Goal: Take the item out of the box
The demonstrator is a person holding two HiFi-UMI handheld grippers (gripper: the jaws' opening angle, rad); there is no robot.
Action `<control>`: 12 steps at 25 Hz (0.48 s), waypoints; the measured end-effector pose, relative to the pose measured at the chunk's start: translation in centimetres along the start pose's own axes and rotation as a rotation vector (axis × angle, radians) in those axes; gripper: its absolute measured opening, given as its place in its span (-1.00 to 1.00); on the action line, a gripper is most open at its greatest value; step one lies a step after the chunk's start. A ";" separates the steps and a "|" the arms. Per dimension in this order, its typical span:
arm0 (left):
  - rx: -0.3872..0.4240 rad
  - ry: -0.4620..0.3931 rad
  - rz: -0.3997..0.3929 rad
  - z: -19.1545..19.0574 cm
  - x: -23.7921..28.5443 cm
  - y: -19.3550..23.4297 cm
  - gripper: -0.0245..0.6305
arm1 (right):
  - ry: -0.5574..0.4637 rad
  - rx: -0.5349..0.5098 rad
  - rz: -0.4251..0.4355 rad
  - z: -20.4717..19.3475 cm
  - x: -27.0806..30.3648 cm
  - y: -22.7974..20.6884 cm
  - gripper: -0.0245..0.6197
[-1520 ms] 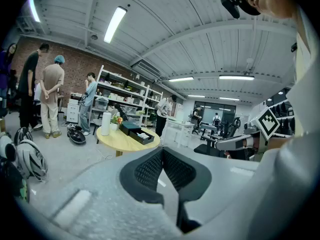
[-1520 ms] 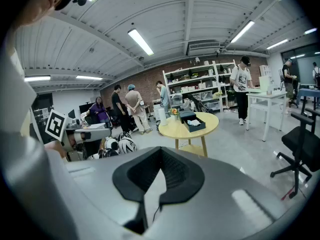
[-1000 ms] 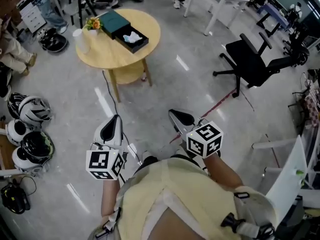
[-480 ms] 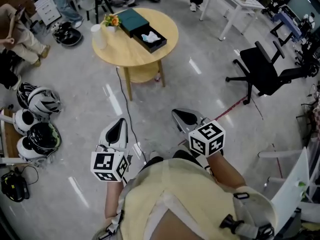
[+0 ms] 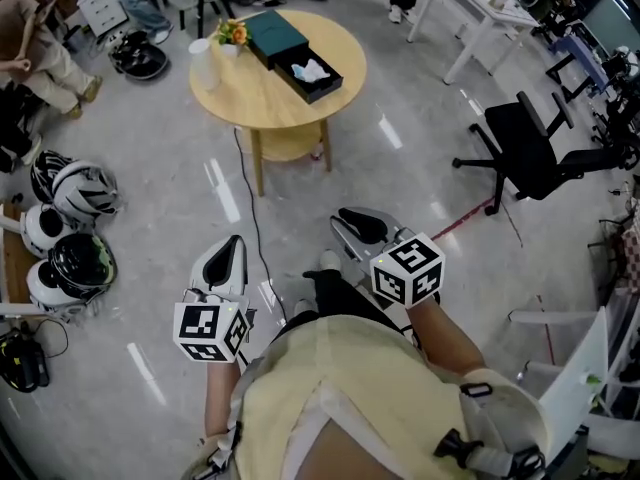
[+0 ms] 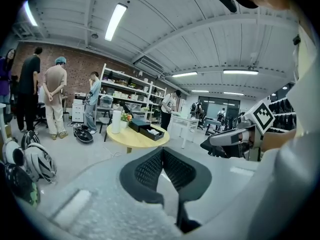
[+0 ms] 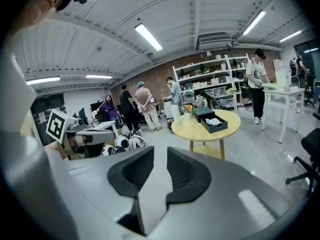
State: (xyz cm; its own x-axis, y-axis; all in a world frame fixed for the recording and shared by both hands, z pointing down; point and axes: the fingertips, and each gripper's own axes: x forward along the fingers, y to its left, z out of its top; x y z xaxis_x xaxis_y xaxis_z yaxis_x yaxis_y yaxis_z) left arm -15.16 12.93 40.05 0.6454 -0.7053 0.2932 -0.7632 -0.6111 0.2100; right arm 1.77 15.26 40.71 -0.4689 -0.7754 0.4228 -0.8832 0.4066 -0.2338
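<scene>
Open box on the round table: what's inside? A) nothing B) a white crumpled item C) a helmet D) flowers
B: the open box on the table holds a white crumpled item against its dark interior.

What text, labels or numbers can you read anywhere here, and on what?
No readable text in any view.
Left cube, right cube: black-and-white square patterns only, no words.
Shelves: any print is too small to read.
Box on the round table: no label visible.
</scene>
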 end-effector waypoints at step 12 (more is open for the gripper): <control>-0.031 -0.011 0.095 1.5 4.4 3.8 -0.92 | 0.062 -0.154 0.057 2.8 6.4 -4.4 -0.36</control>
State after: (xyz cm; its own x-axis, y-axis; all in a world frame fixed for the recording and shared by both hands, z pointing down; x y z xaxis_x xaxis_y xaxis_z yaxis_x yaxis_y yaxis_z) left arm -15.23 6.98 40.76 0.5699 -0.7639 0.3027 -0.8217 -0.5296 0.2106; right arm 2.64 7.13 42.00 -0.5139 -0.7196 0.4670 -0.8437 0.5223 -0.1238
